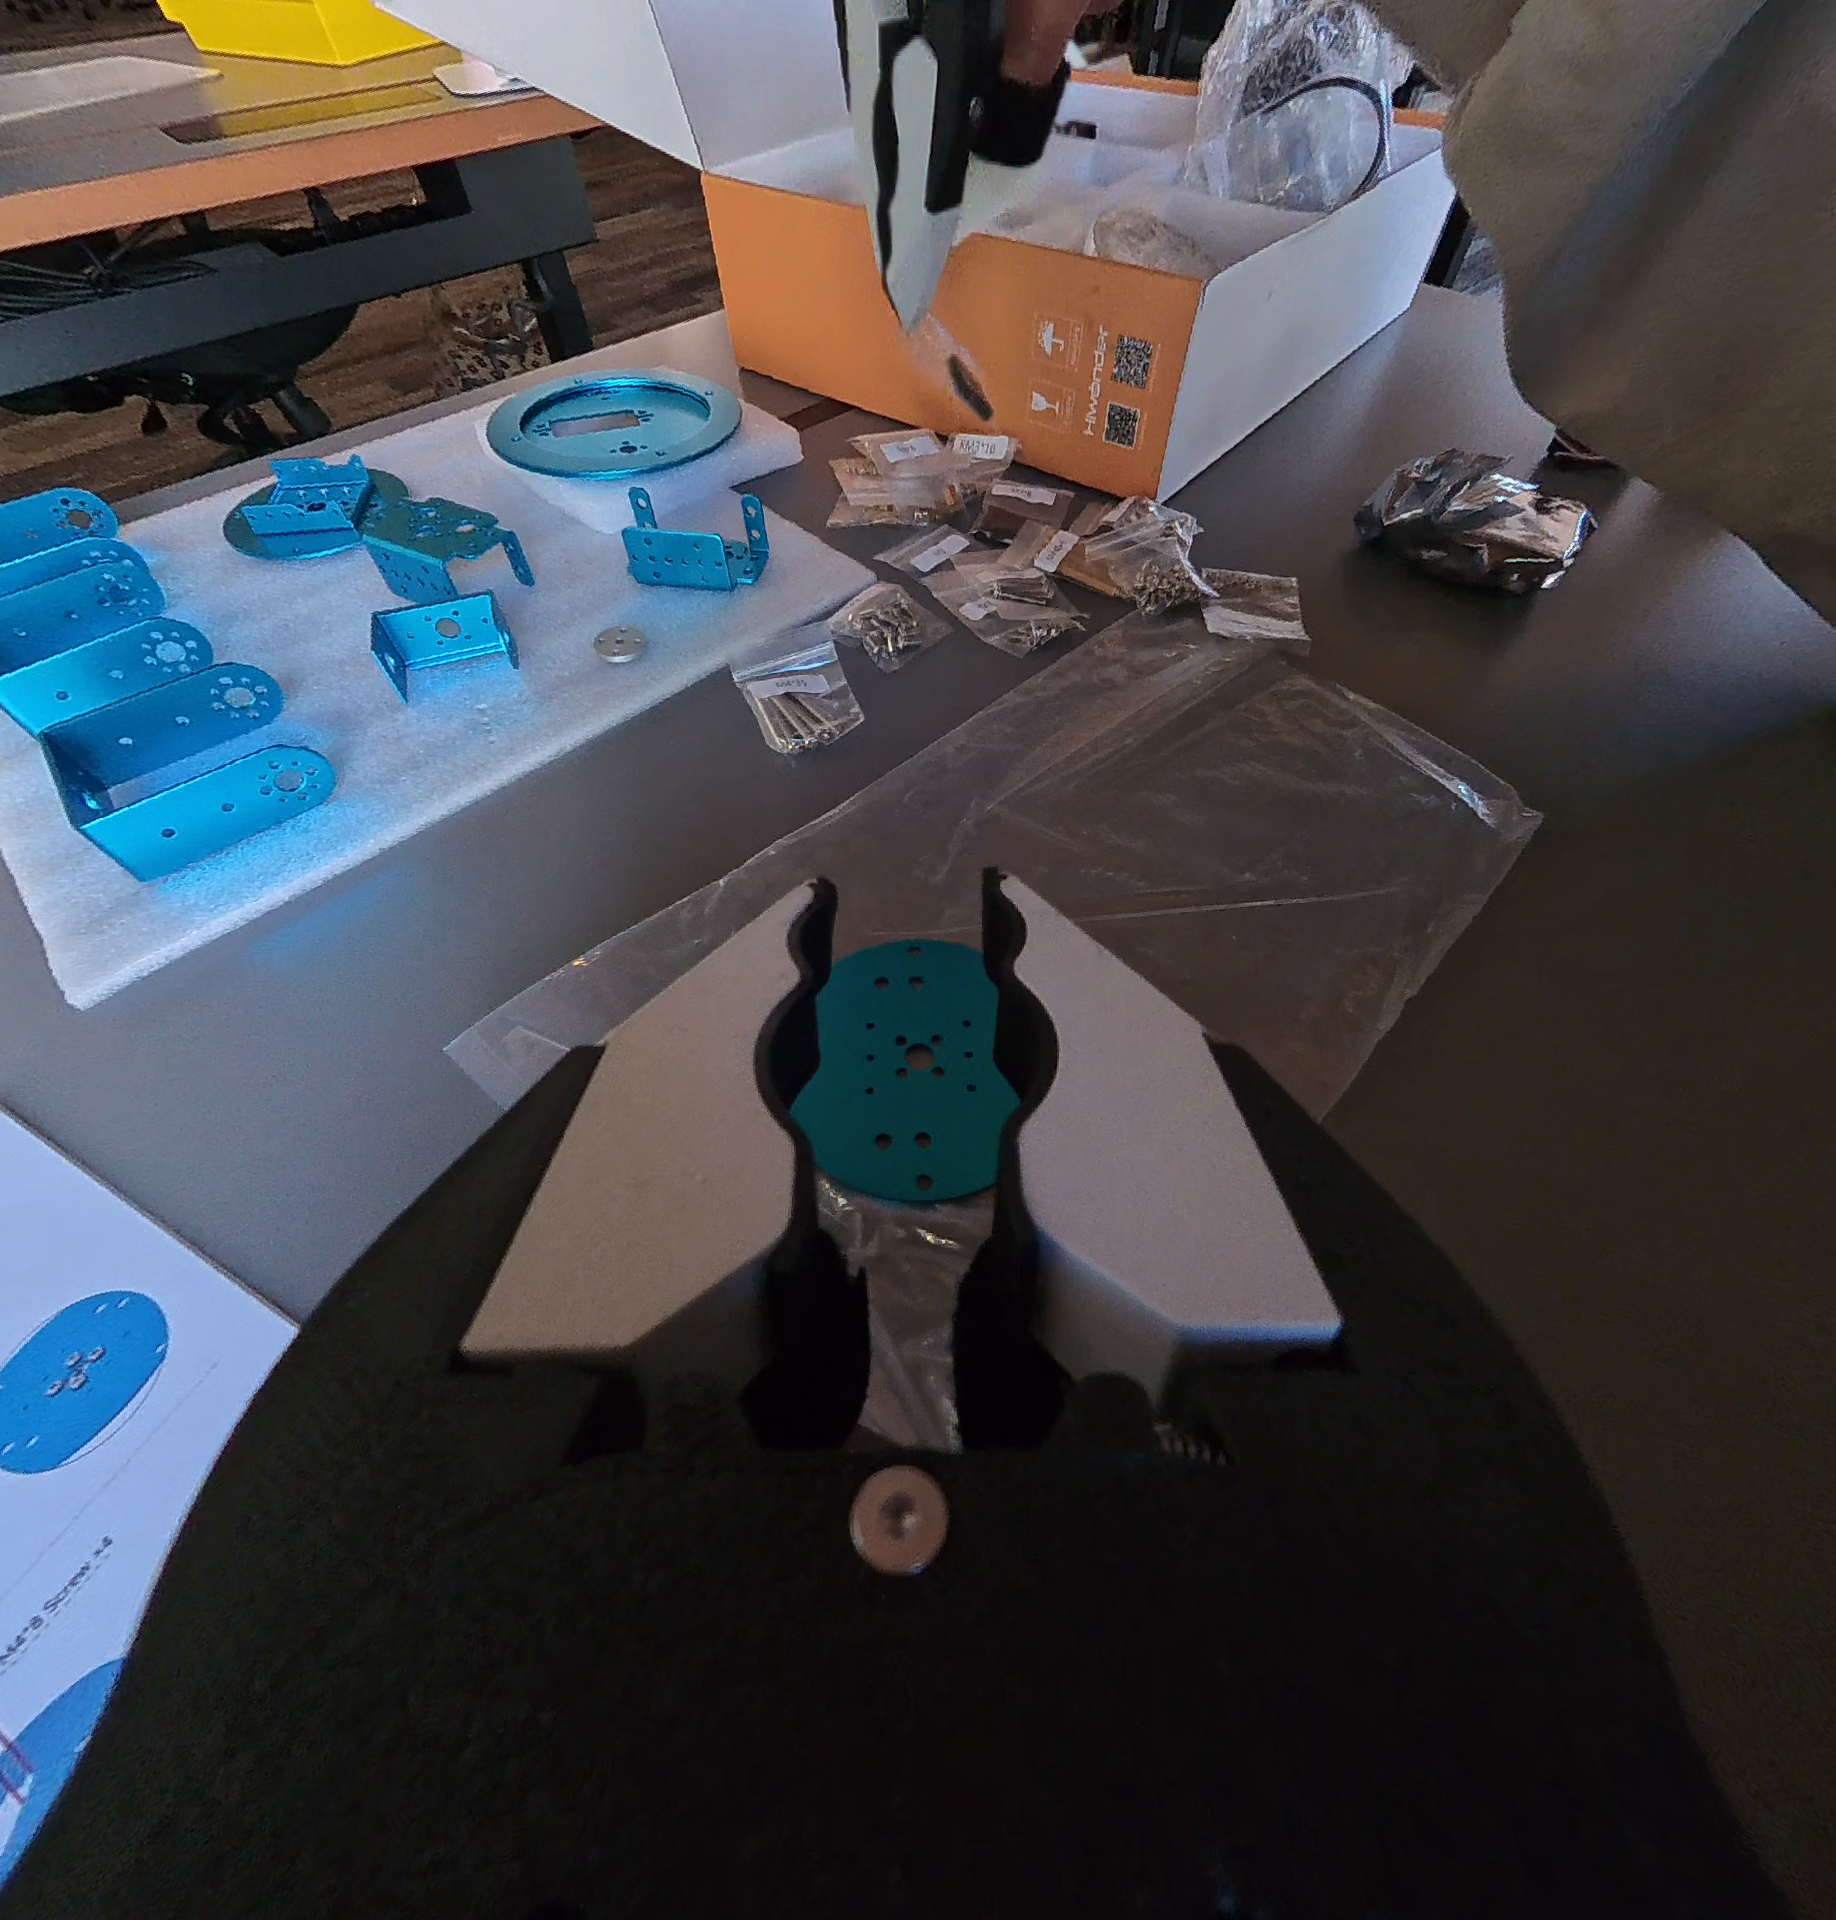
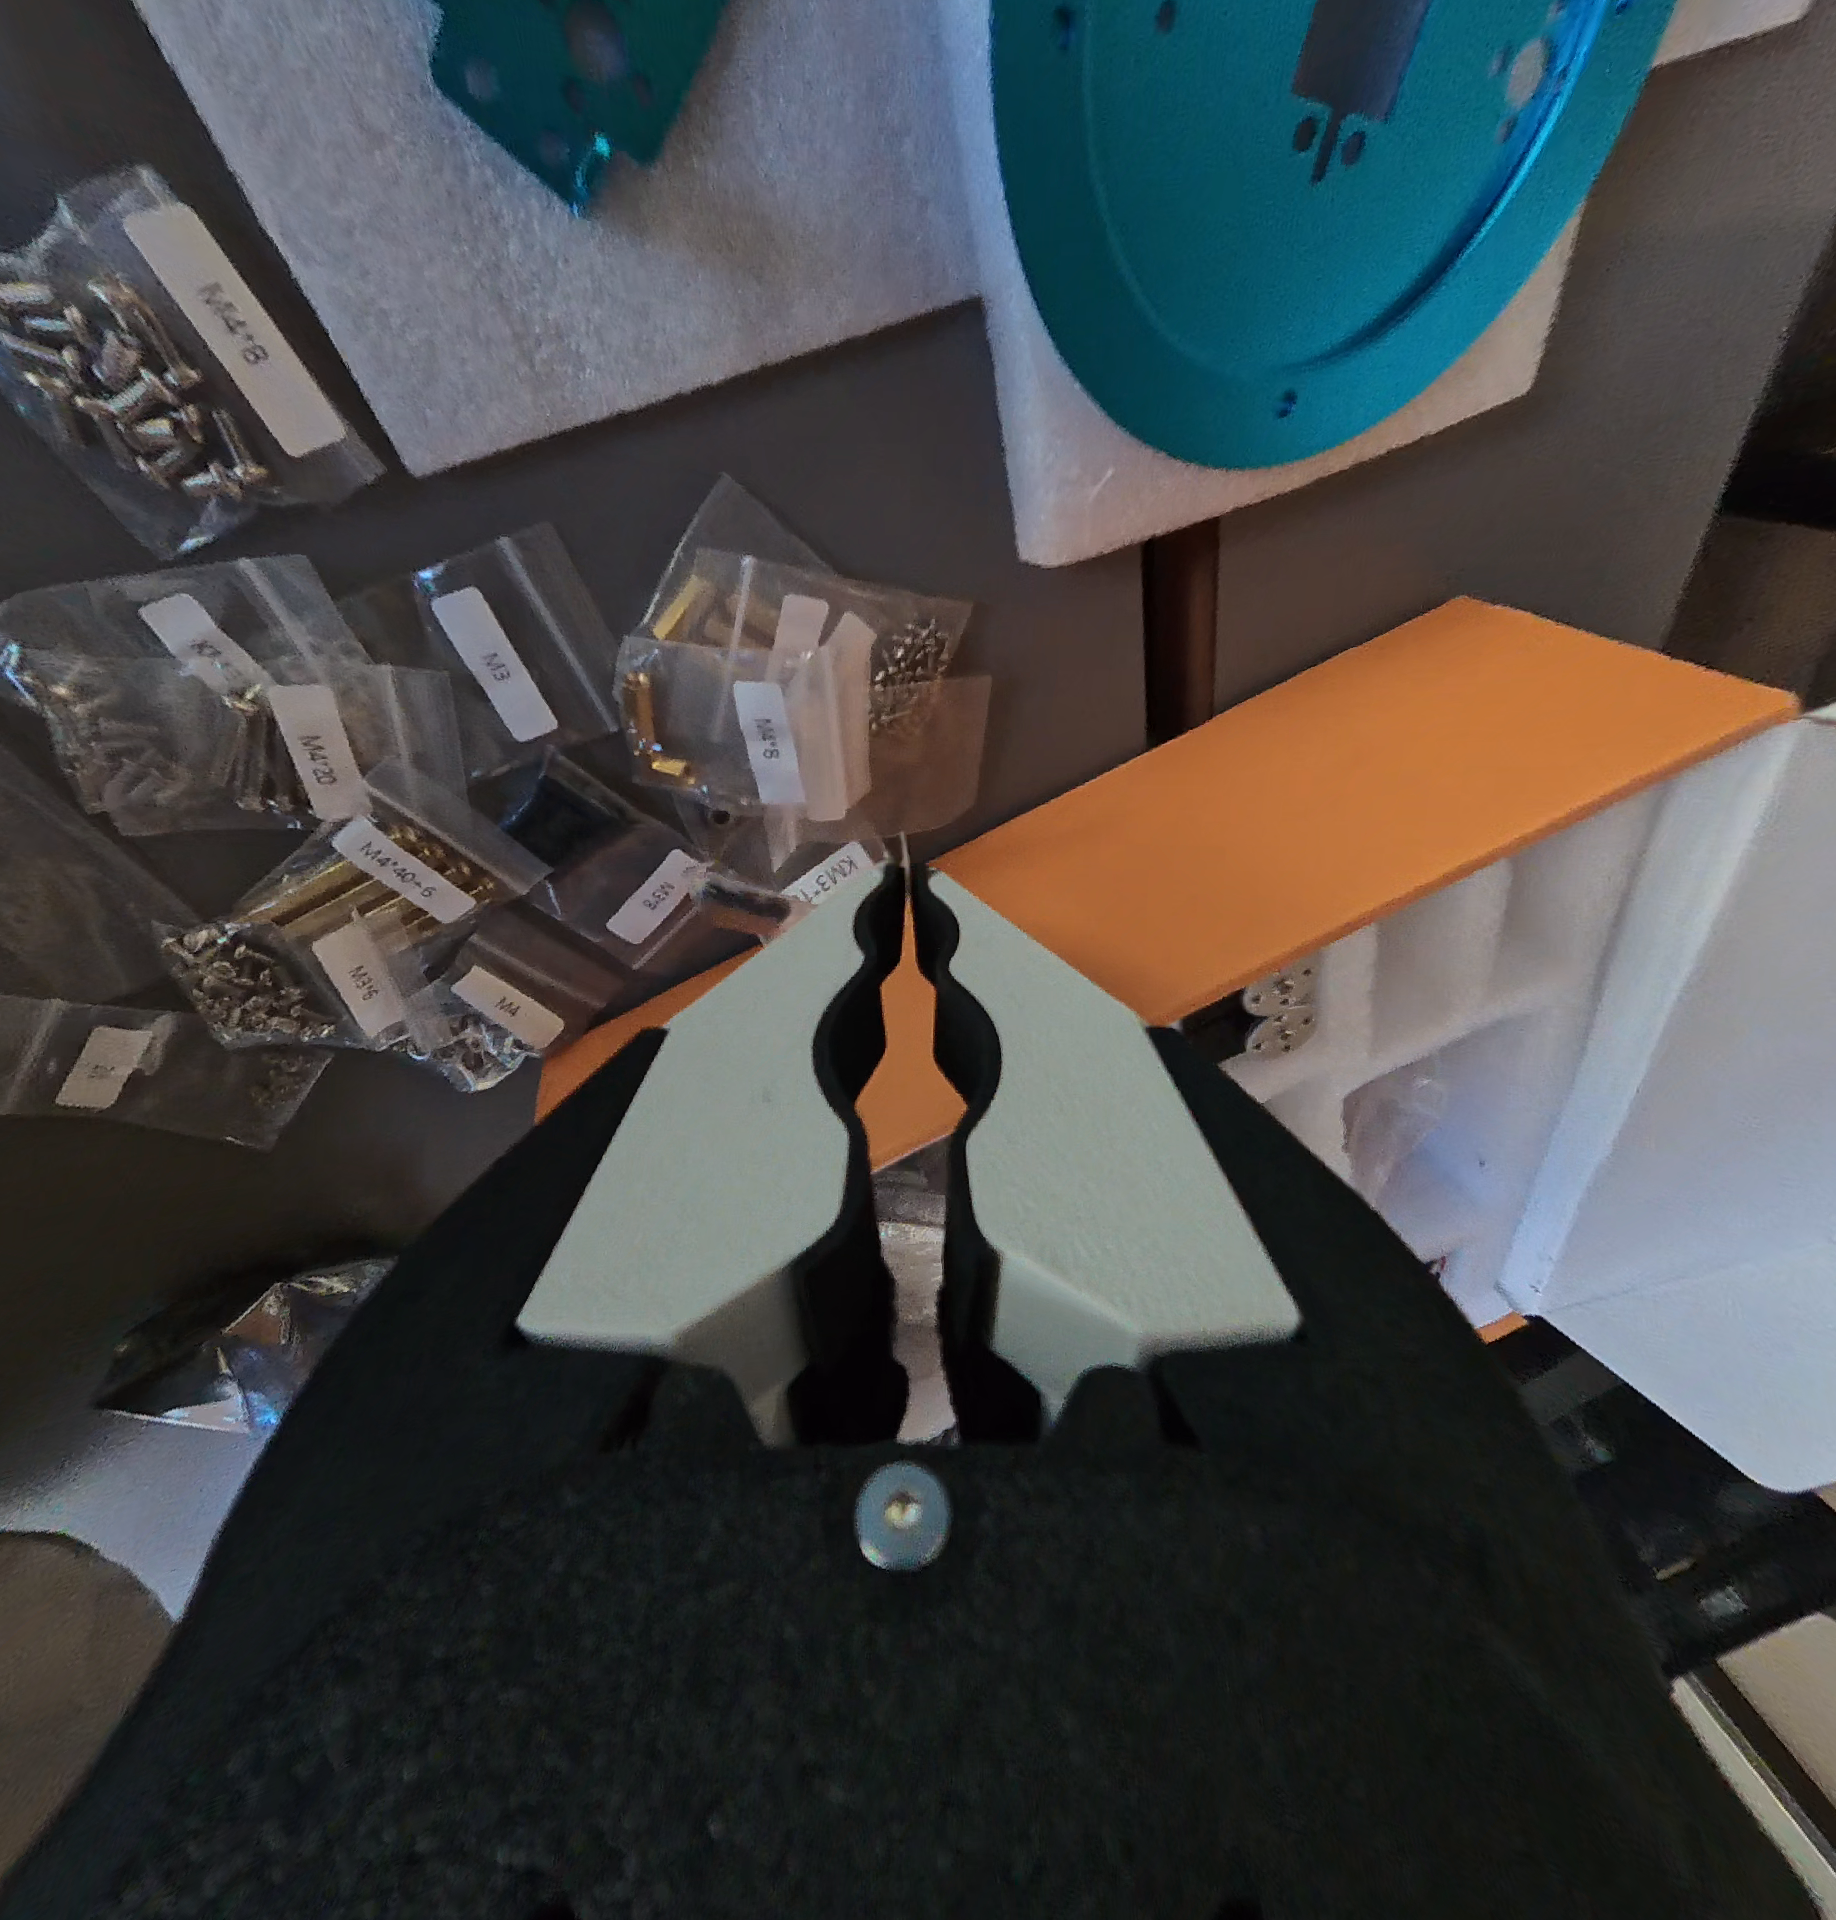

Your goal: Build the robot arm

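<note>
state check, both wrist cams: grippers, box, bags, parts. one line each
left gripper: shut on teal disc, over clear flat bag
right gripper: shut on small clear bag, lifted beside the box
orange box: lid open, packing inside
screw bags: sealed, heaped on table
blue ring: flat on foam
blue brackets: laid out on foam sheet

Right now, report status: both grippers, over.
Left gripper shut on teal disc, above clear bag. Right gripper pinching small parts bag, over screw bags beside orange box.
</note>
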Tool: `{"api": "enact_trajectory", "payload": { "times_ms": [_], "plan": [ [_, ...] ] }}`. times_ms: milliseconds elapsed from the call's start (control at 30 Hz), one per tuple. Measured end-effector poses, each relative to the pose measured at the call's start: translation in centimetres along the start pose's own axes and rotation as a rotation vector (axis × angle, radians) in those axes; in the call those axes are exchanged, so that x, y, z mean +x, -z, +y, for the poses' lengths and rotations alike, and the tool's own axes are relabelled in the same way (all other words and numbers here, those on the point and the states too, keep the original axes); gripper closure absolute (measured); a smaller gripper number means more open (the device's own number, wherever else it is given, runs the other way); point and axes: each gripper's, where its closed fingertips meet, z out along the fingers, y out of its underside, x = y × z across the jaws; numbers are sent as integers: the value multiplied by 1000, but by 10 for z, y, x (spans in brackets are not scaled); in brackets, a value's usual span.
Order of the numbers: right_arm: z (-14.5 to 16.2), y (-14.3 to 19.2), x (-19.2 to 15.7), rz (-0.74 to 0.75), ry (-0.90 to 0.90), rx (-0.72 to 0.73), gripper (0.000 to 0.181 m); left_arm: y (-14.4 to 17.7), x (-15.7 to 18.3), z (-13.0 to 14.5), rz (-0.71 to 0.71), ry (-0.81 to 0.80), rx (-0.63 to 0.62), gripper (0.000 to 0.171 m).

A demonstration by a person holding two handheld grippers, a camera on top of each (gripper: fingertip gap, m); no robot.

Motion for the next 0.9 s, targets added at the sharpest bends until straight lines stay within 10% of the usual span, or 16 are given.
{"api": "enact_trajectory", "payload": {
  "times_ms": [233, 633, 900],
  "plan": [
    [-51, 8, 20, 146, 67, 117, 181, -1, -2, 1, -6, 6, -3, 143],
    [-73, -50, -2, -66, -50, 105, 176, 1, -4, 0, -9, 11, 3, 143],
    [-29, 73, 12, 79, -185, 314, 150, 1, -2, -1, -1, 10, 2, 143]
  ]
}}
